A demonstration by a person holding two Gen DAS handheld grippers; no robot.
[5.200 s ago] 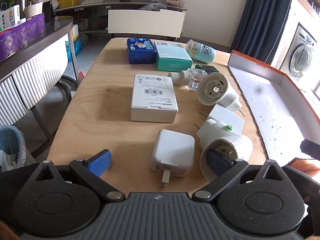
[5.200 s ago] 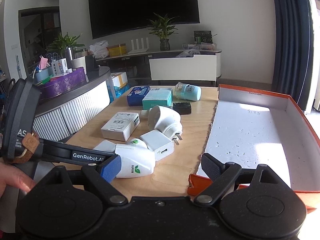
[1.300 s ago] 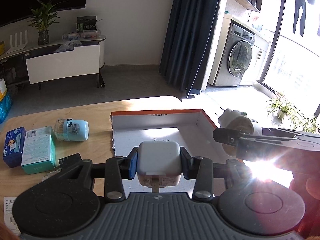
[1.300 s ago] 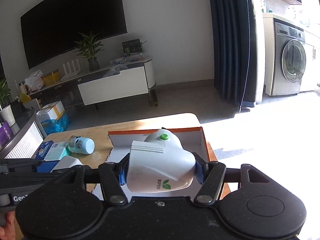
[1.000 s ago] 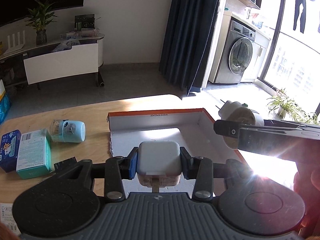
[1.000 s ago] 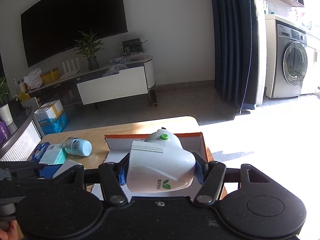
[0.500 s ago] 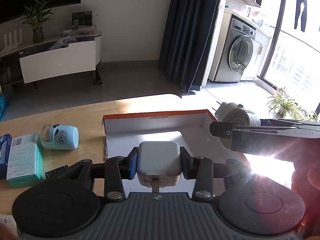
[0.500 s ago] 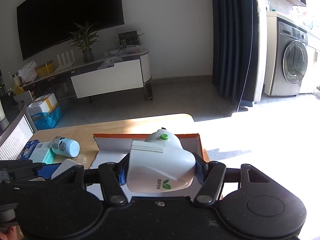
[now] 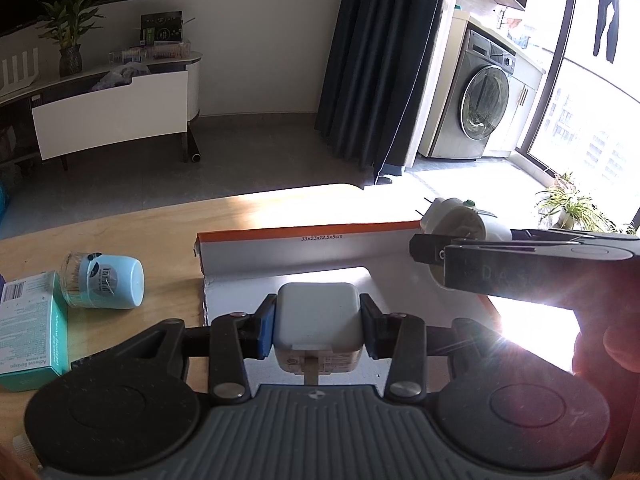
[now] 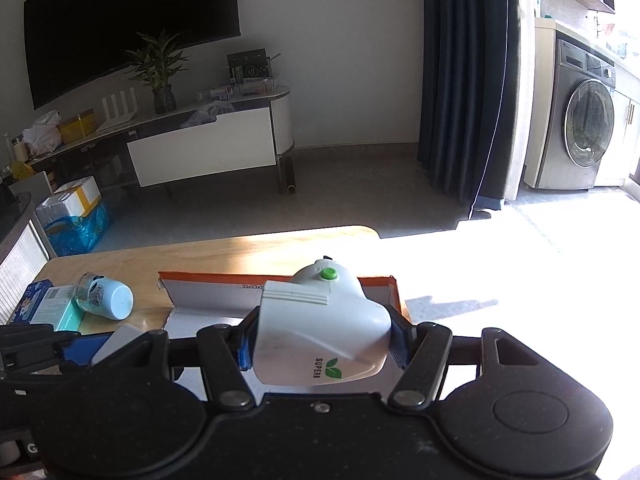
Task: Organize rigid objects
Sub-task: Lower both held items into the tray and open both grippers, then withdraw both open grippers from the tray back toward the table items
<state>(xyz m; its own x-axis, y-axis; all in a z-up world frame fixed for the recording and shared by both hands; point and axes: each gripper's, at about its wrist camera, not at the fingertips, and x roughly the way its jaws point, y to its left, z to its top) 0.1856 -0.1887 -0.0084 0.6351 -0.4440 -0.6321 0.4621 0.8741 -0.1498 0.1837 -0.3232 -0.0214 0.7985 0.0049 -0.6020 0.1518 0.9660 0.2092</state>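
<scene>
My left gripper (image 9: 318, 326) is shut on a white square charger (image 9: 318, 320), held above the near-left part of the orange-rimmed white box (image 9: 304, 254). My right gripper (image 10: 322, 344) is shut on a white plug-in device with a green button (image 10: 320, 328), held above the same box (image 10: 208, 294). In the left wrist view the right gripper and its device (image 9: 460, 220) show at the right, over the box's far right corner. In the right wrist view the charger (image 10: 116, 342) shows at lower left.
On the wooden table (image 9: 120, 232), left of the box, lie a pale blue capped jar (image 9: 106, 282) on its side and a teal box (image 9: 30, 332). They also show in the right wrist view, with a blue box (image 10: 30, 300). Strong sun glare covers the box's right side.
Both grippers have drifted a little forward and left over the box, still holding their objects. Five seconds ago both were open above the items on the table.
</scene>
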